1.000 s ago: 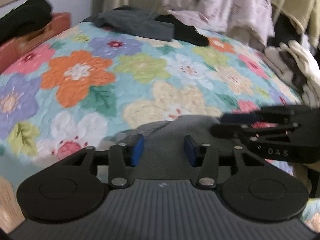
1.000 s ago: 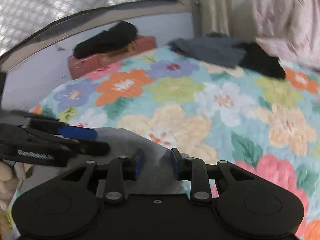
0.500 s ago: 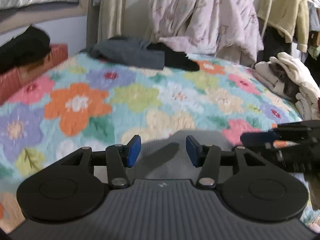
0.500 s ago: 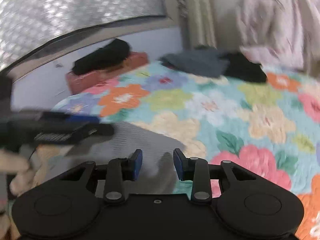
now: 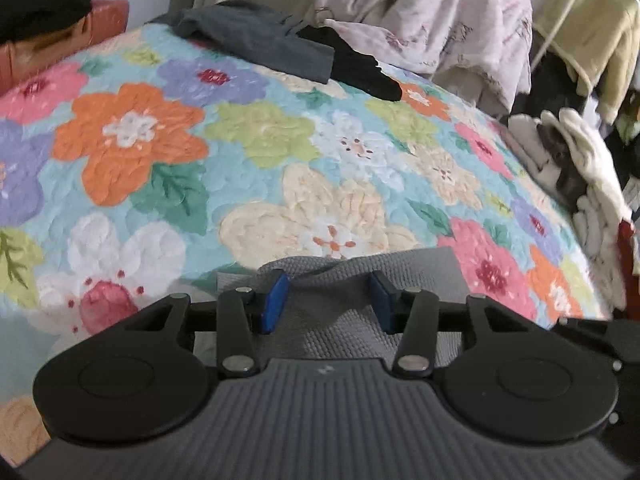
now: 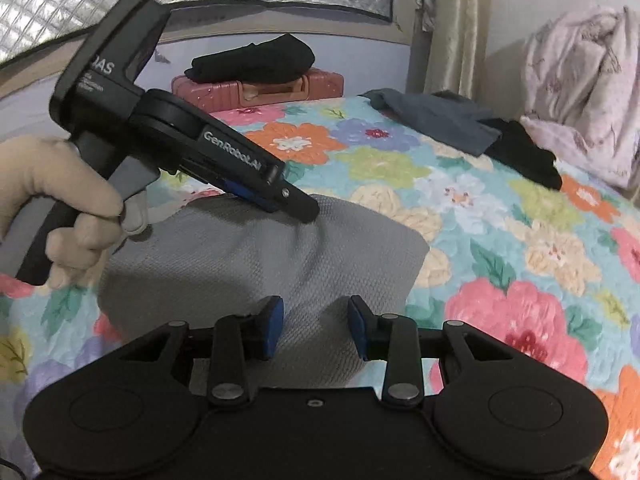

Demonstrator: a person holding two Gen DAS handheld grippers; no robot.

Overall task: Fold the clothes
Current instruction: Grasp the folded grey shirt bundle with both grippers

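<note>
A grey waffle-knit garment (image 6: 240, 264) lies folded on the flowered quilt (image 6: 520, 240). My left gripper (image 5: 328, 300) is open, its blue pads either side of a raised wrinkle at the far edge of the grey garment (image 5: 348, 332). In the right wrist view the left gripper (image 6: 302, 208) slants down onto that edge, held by a gloved hand (image 6: 60, 204). My right gripper (image 6: 315, 326) is open, low over the garment's near right part, with nothing between its fingers. Only a bit of the right gripper's body (image 5: 600, 332) shows in the left wrist view.
Dark grey clothes (image 5: 260, 36) and a black garment (image 5: 360, 72) lie at the far side of the bed. A red case (image 6: 260, 88) carries black cloth. A pink blanket (image 5: 420, 12) hangs behind. Pale clothes (image 5: 580, 168) are piled at the right edge.
The left gripper rose and tipped down onto the grey garment's far edge. The right gripper drew back toward the near right. Both stayed open.
</note>
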